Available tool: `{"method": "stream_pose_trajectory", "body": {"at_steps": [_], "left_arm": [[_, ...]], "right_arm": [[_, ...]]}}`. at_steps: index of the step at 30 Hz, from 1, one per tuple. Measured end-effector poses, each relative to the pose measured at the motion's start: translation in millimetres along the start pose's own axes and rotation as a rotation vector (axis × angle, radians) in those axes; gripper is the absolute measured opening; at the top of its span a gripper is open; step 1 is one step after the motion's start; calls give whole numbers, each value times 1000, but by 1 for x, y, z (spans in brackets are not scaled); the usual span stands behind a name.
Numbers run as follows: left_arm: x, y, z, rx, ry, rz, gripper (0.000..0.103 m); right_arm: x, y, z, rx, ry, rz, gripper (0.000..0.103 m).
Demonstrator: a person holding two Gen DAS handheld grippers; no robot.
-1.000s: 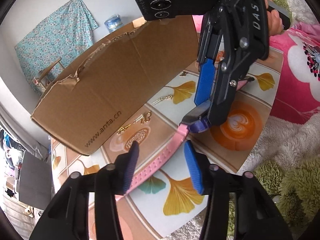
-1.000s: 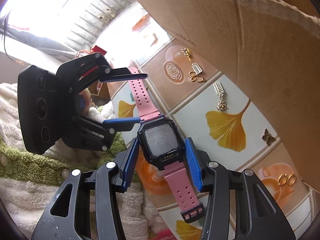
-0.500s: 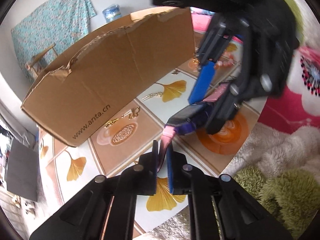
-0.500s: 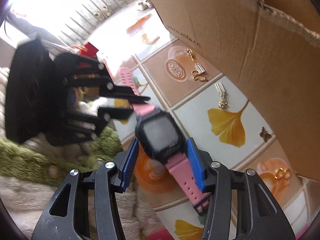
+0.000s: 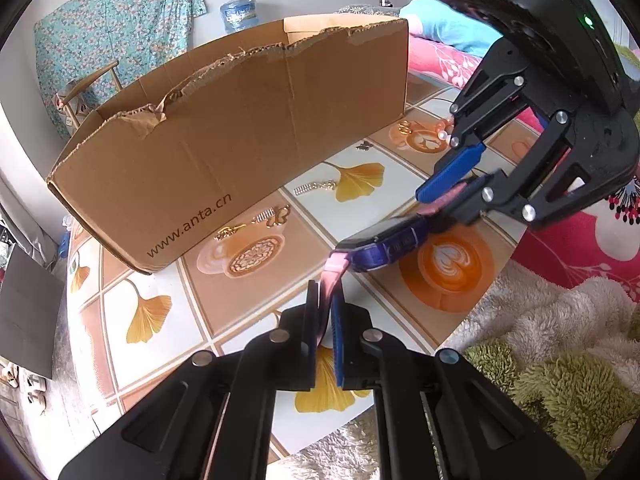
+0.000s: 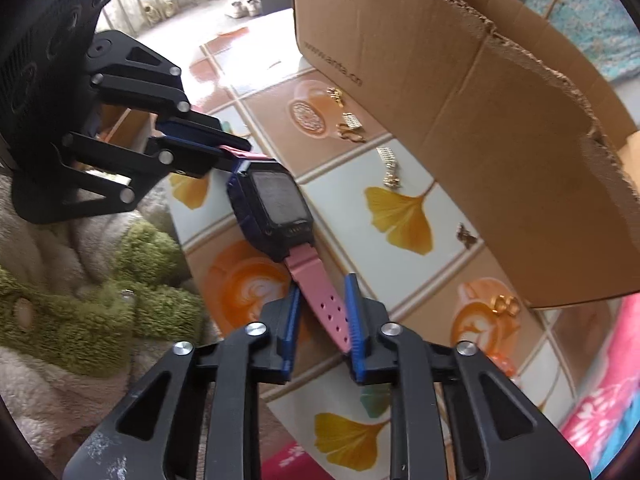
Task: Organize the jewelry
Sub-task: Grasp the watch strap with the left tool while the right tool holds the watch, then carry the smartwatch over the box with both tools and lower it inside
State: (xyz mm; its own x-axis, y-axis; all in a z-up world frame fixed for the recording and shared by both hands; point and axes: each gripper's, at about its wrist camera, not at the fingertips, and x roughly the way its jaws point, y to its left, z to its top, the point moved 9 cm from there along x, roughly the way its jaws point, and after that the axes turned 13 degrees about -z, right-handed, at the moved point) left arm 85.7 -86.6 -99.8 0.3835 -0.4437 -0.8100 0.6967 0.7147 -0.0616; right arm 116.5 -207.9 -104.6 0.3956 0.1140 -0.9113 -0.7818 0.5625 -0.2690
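A watch [image 6: 276, 204] with a dark square face and pink strap hangs above the patterned mat; it also shows in the left wrist view [image 5: 384, 240]. My left gripper [image 5: 326, 328] is shut on one end of the pink strap. My right gripper [image 6: 322, 320] has its jaws around the other strap end, close to the strap; contact is unclear. In the left wrist view the right gripper [image 5: 456, 188] reaches in from the upper right. Gold earrings [image 5: 272, 216] and a pendant [image 5: 316, 188] lie on the mat by the cardboard box [image 5: 240, 128].
Gold rings [image 6: 506, 304] and a small butterfly charm [image 6: 466, 234] lie on the mat near the box wall. Beads [image 5: 442, 134] lie by the far mat edge. A fluffy green and white rug [image 5: 560, 360] and pink bedding [image 5: 580, 240] border the mat.
My left gripper closed on the pink strap end. My right gripper slid back from the watch body to the other strap end, with its jaws narrower. The watch rose and tilted.
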Motion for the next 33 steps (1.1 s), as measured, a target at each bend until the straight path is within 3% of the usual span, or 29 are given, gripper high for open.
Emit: {"method": "stream_pose_trajectory", "body": {"at_steps": [6,15,27,33], "left_arm": [[-5,-8,-11,-4,0,-11,6],[-10,-5,-21,-33,30,-28,11],[-22,3,-36,-57,41,16,12],[-37,0,-30,-48,-8,54,4]], "right_arm": [[-4,6,-11,-7,2,-90,6],[-4,-4,-3,57,-1,-57,3],[-3,-14,3,104,-31,-59,3],[-17,-15,0,132,-68,-101,1]]}}
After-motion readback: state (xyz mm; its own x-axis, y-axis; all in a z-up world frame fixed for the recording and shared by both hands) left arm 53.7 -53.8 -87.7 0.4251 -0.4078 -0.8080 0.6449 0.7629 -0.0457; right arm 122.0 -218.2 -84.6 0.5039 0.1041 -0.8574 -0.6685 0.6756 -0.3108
